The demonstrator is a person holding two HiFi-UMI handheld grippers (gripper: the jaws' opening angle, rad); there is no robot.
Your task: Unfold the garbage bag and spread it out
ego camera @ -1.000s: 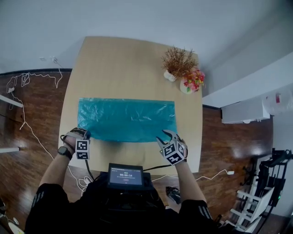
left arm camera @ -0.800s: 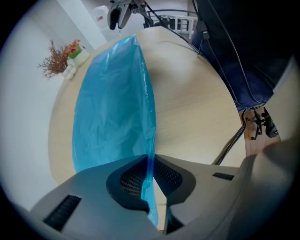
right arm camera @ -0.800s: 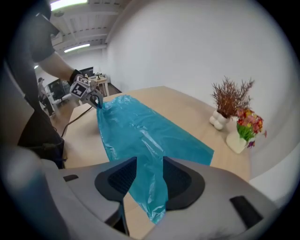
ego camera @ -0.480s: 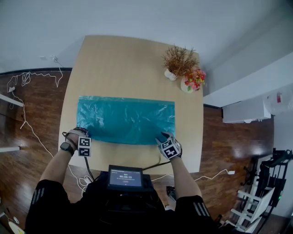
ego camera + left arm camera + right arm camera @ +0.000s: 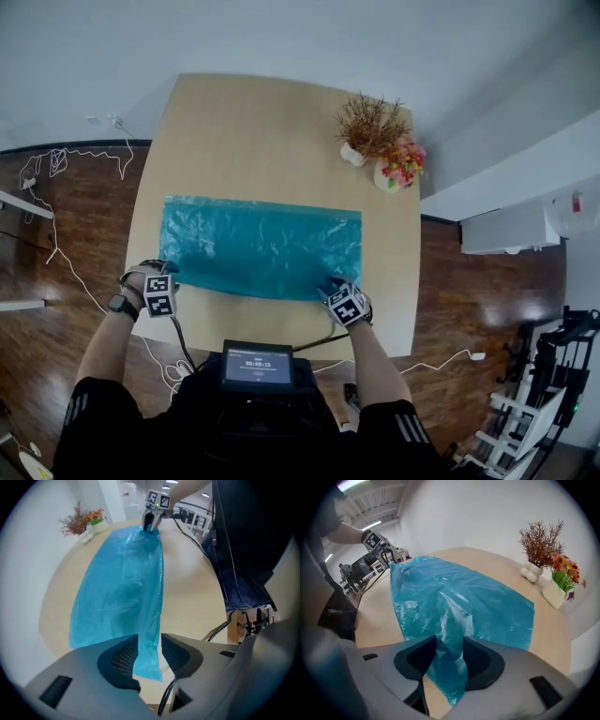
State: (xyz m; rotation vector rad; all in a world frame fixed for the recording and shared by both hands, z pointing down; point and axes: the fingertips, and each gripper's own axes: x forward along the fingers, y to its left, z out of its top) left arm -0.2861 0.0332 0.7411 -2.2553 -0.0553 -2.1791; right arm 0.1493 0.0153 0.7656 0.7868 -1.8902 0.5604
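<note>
The left hand-held gripper (image 5: 150, 649) has just been opening, jaws apart around a corner of the blue bag (image 5: 121, 576), which lies flat along the worktop (image 5: 190, 590) toward the right hand-held gripper (image 5: 149, 526).

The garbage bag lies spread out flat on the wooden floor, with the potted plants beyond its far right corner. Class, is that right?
Wrong in one respect: the garbage bag lies spread out flat on the table, not the floor, as the head view shows. The potted plants do stand beyond its far right corner.
</note>
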